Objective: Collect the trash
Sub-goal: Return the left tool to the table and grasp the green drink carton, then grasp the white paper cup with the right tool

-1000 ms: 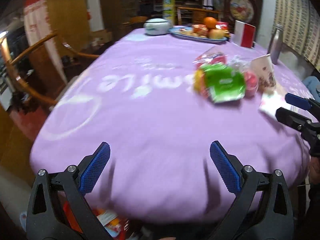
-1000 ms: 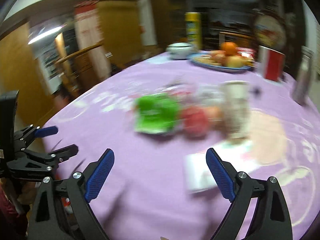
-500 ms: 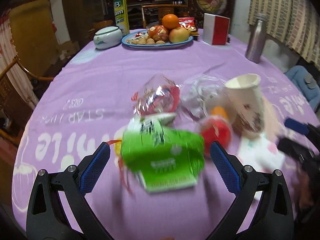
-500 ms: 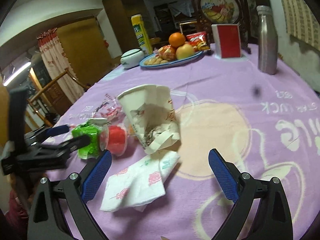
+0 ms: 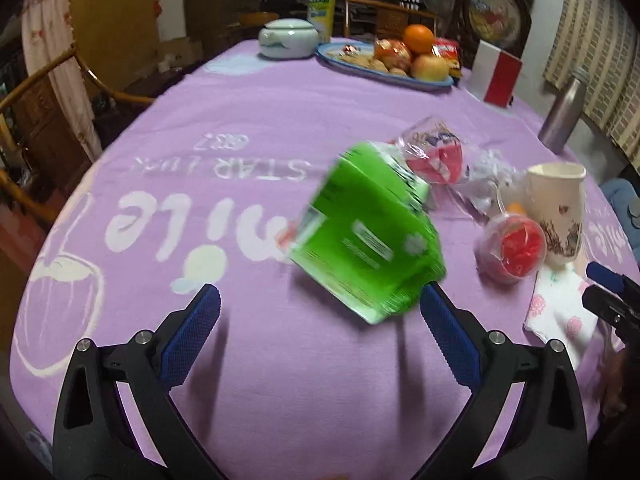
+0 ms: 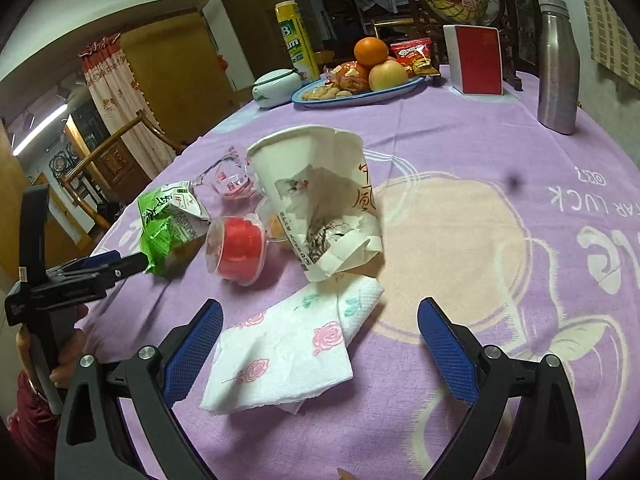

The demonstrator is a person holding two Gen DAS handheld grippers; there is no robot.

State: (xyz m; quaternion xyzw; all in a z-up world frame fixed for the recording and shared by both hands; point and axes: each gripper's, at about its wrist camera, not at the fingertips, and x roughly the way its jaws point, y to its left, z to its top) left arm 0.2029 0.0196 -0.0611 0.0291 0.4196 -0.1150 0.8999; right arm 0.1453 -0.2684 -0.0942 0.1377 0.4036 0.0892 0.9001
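Trash lies on the purple tablecloth (image 5: 256, 92): a crumpled green carton (image 5: 370, 232), a clear cup with red contents (image 5: 516, 249), a crushed paper cup (image 5: 556, 210), clear wrappers (image 5: 436, 152) and a rose-print napkin (image 5: 560, 308). My left gripper (image 5: 319, 334) is open, just short of the green carton. My right gripper (image 6: 319, 346) is open over the napkin (image 6: 288, 352), with the paper cup (image 6: 320, 200), red cup (image 6: 238, 250) and green carton (image 6: 168, 224) beyond it. The left gripper's fingers (image 6: 100, 264) touch the carton in the right wrist view.
At the far end stand a blue fruit plate (image 6: 352, 92), a white lidded bowl (image 5: 286, 37), a yellow can (image 6: 296, 44), a red-and-white box (image 6: 476, 60) and a steel bottle (image 6: 556, 64). Wooden chairs (image 5: 48, 92) stand at the left.
Both grippers have moved forward over the table toward the trash pile. The green carton now looks tilted and shifted beside my left gripper's right finger. The right gripper has closed in on the napkin.
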